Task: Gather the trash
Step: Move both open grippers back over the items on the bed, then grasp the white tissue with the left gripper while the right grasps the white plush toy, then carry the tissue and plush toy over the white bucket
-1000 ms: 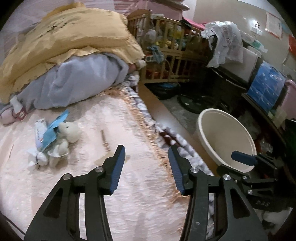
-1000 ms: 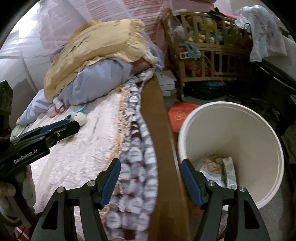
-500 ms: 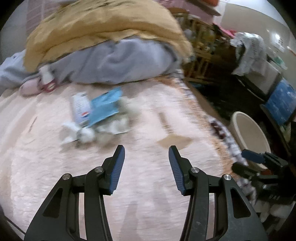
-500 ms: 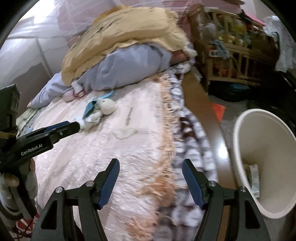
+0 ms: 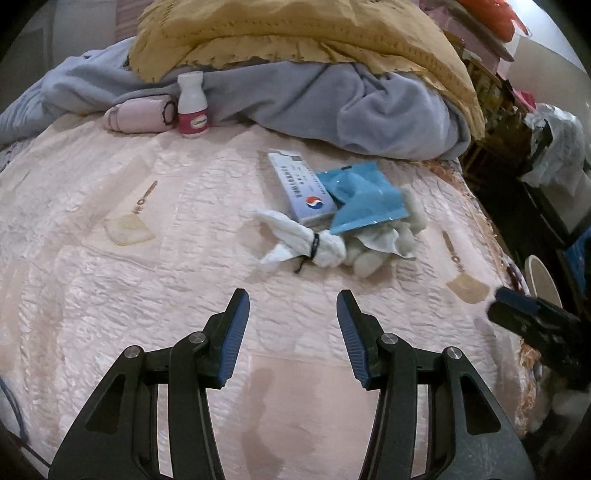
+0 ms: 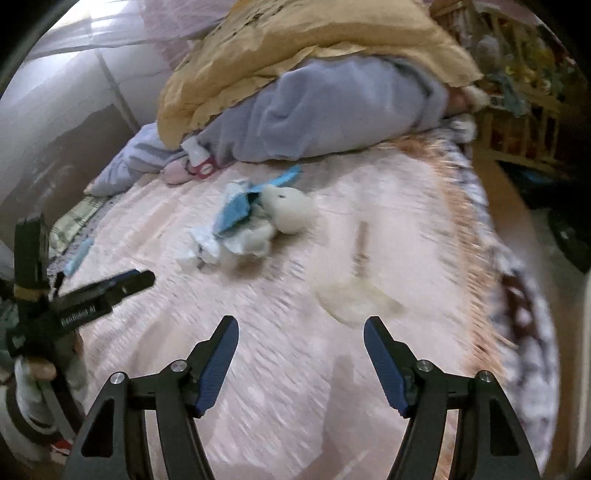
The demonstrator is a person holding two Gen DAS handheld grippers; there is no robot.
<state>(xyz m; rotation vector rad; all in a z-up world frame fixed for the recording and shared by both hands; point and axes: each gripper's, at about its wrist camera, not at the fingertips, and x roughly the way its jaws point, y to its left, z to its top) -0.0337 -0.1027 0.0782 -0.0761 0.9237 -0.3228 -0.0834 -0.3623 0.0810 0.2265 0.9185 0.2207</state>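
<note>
A small pile of litter lies mid-bed: a blue wrapper [image 5: 364, 199], a white printed box [image 5: 301, 186], a knotted white tissue [image 5: 303, 242] and a small white plush toy [image 5: 384, 240]. My left gripper [image 5: 291, 306] hangs open just short of the tissue, nothing between its fingers. In the right wrist view the same pile shows blurred, wrapper [image 6: 240, 206] and toy [image 6: 291, 206], well ahead of my right gripper [image 6: 299, 332], which is open and empty. The left gripper's finger [image 6: 122, 282] shows at that view's left. A white bin's rim [image 5: 541, 280] peeks past the bed's right edge.
A white bottle with a red label [image 5: 192, 105] and a pink roll [image 5: 138, 116] rest against the grey blanket [image 5: 332, 99] under a yellow quilt [image 5: 295, 33]. The pink bedspread [image 5: 147, 295] has a fringed right edge. A wooden cot [image 6: 524, 92] stands beyond.
Both grippers have swung left from the bin and bed edge onto the bed. The litter pile has come close in front of the left gripper. Jaws unchanged.
</note>
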